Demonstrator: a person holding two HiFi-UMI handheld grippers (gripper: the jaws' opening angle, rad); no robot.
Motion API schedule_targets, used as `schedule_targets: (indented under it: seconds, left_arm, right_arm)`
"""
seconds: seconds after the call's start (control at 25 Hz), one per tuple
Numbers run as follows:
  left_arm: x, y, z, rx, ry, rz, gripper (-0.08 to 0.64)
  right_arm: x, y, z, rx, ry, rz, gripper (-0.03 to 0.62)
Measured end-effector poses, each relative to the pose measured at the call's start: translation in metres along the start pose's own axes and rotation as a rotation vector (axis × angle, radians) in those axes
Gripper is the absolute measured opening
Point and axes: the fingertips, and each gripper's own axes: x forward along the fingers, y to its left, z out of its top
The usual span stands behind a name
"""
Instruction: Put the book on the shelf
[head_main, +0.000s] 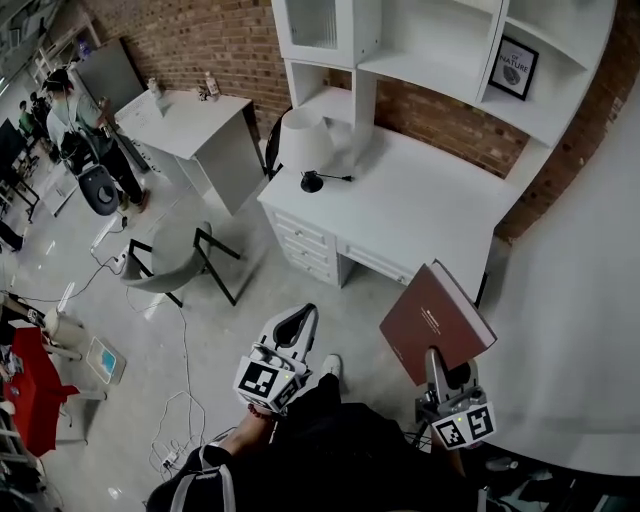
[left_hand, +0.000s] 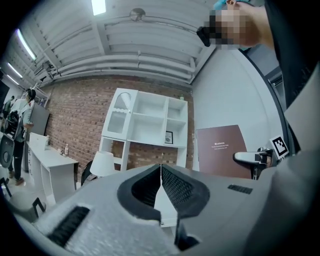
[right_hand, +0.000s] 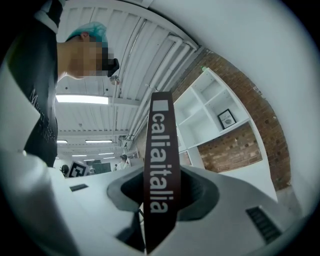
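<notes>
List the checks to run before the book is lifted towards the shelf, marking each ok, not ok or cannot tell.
1. The book is gripped by the right hand-held gripper: ok, jaws closed on it.
2. The left hand-held gripper is free: ok, jaws together, nothing between.
3. The shelf has room: ok, the compartment left of the framed picture looks bare.
4. The lamp is out of the way: ok, it stands at the left end of the desk.
5. Grip firm enough for lifting: cannot tell.

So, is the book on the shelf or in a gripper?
Held: the right gripper clamps the book, well short of the shelf.
</notes>
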Motion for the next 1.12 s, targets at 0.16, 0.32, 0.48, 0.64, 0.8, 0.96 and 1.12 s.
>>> schedule_targets:
  seconds: [0.16, 0.32, 0.48, 0.64, 0.8, 0.96, 1.12]
  left_arm:
    - [0.027, 0.026, 0.009, 0.003, -0.014, -0.026, 0.02]
    - [0.052, 0.051, 0.012, 0.005, 0.009, -0.045, 0.021]
    - [0.077, 0.076, 0.014, 0.008, -0.001, -0.075, 0.021]
    - [0.094, 0.094, 0.02, 0.002, -0.004, -0.1, 0.02]
    - [0.108, 0.108, 0.024, -0.009, -0.014, -0.104, 0.02]
    - [0.124, 0.111, 0.024, 0.001, 0.0, -0.123, 0.02]
    - [0.14, 0.122, 0.019, -0.009, 0.002, -0.118, 0.02]
  right_arm:
    - [0.037, -0.006, 0.004, -0.014, -0.001, -0.017, 0.149]
    - [0.068, -0.015, 0.004, -0.016, 0.006, -0.047, 0.15]
    - [0.096, -0.022, 0.002, -0.021, 0.007, -0.083, 0.15]
    - [0.119, -0.027, 0.0, -0.033, -0.012, -0.11, 0.149]
    - [0.137, -0.028, -0.001, -0.043, -0.003, -0.108, 0.149]
    - [0.151, -0.041, -0.003, -0.033, 0.0, -0.121, 0.15]
    - [0.17, -0.058, -0.016, -0.005, 0.014, -0.136, 0.149]
